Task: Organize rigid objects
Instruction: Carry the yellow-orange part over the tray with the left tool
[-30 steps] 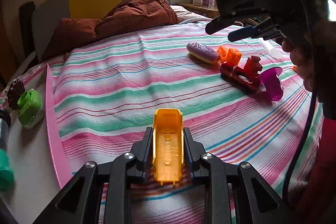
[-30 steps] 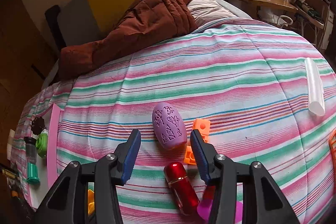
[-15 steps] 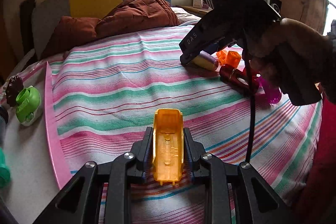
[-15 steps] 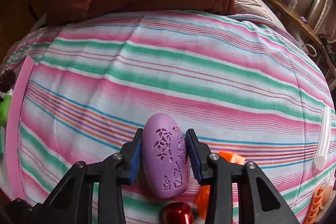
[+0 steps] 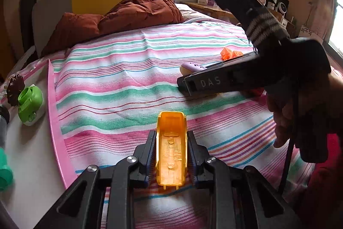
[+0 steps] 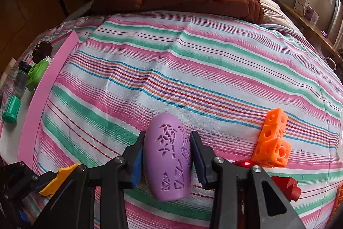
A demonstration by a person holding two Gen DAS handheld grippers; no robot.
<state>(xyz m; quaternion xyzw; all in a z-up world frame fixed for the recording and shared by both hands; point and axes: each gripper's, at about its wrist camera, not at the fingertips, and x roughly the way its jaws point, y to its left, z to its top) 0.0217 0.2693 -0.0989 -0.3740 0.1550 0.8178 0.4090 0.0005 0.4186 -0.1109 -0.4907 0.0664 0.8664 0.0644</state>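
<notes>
The right gripper (image 6: 168, 157) has its jaws pinching the purple egg-shaped case (image 6: 168, 157) between them, over the striped bed (image 6: 193, 70); they closed on it within the last second; the orange cube piece (image 6: 272, 141) lies at three o'clock of it (a red piece just below). The left gripper (image 5: 171, 151) clamps the yellow toy shell (image 5: 171, 147), its open end pointing to twelve o'clock.

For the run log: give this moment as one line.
left gripper: shut on yellow toy shell | right gripper: shut on purple egg-shaped case | surface: striped bedspread
</notes>
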